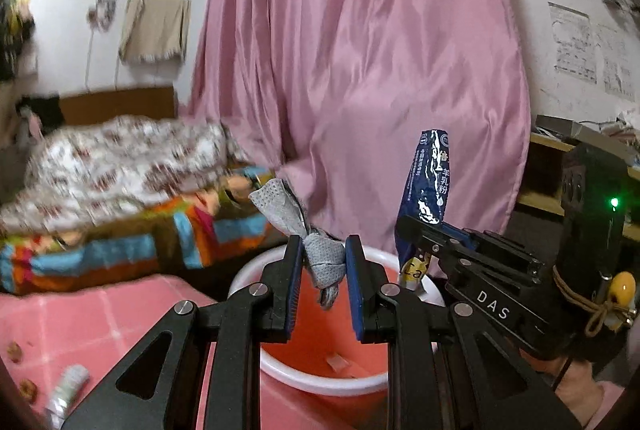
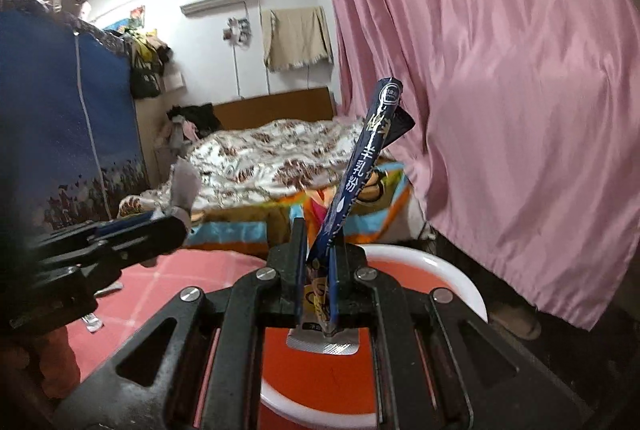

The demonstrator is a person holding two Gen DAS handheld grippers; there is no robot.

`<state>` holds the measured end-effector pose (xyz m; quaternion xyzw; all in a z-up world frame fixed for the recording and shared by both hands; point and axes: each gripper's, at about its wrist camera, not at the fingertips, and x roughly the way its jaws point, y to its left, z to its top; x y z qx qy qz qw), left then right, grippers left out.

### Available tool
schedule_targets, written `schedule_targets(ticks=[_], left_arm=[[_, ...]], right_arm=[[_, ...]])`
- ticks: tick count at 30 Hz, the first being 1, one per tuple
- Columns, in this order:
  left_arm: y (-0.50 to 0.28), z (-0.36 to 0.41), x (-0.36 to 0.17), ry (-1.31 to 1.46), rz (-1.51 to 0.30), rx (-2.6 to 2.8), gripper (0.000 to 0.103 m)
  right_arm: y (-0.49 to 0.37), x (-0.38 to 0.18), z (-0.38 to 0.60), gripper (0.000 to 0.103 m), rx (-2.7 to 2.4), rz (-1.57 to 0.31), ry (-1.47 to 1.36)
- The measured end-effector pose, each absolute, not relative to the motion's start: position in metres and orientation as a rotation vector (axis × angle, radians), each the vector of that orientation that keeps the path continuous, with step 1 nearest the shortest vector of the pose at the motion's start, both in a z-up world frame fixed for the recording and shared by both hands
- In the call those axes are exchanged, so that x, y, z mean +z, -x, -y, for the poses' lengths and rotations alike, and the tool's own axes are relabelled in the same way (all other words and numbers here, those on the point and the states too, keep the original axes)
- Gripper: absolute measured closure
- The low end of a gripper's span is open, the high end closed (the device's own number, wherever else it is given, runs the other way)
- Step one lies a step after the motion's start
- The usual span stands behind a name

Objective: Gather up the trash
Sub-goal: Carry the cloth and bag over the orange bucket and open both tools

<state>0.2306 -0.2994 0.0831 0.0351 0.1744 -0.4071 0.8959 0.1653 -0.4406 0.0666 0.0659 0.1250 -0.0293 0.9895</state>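
Observation:
My left gripper [image 1: 324,262] is shut on a crumpled grey wipe [image 1: 316,254] that sticks up and to the left, held over the orange bin with a white rim [image 1: 320,384]. My right gripper [image 2: 318,270] is shut on a long dark blue sachet wrapper [image 2: 360,169] standing upright above the same bin [image 2: 460,270]. In the left wrist view the right gripper [image 1: 424,242] shows at the right with the blue wrapper [image 1: 430,181]. In the right wrist view the left gripper [image 2: 160,226] reaches in from the left with the grey wipe [image 2: 184,185].
A pink checked floor [image 1: 100,318] holds a silver wrapper [image 1: 66,390] and small brown bits [image 1: 14,350]. A bed with a patterned quilt [image 2: 272,157] lies behind, a pink curtain [image 1: 360,69] hangs beyond the bin, a blue wardrobe [image 2: 60,109] stands left.

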Motion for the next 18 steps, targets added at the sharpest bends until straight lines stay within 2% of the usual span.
schedule_targets(ticks=[12,16,18], left_arm=[[-0.264,0.312,0.062,-0.002,-0.624,-0.848,0.083],[-0.271,0.312,0.055,0.017,-0.669,-0.845,0.07],[-0.273,0.312,0.054,0.024,-0.679,-0.843,0.069]], right_arm=[[-0.184,0.05,0.459,0.084,-0.059,-0.363,-0.165],[-0.187,0.044,0.462,0.074,-0.063,-0.397,-0.188],[-0.187,0.043,0.464,0.067,-0.062,-0.403,-0.2]])
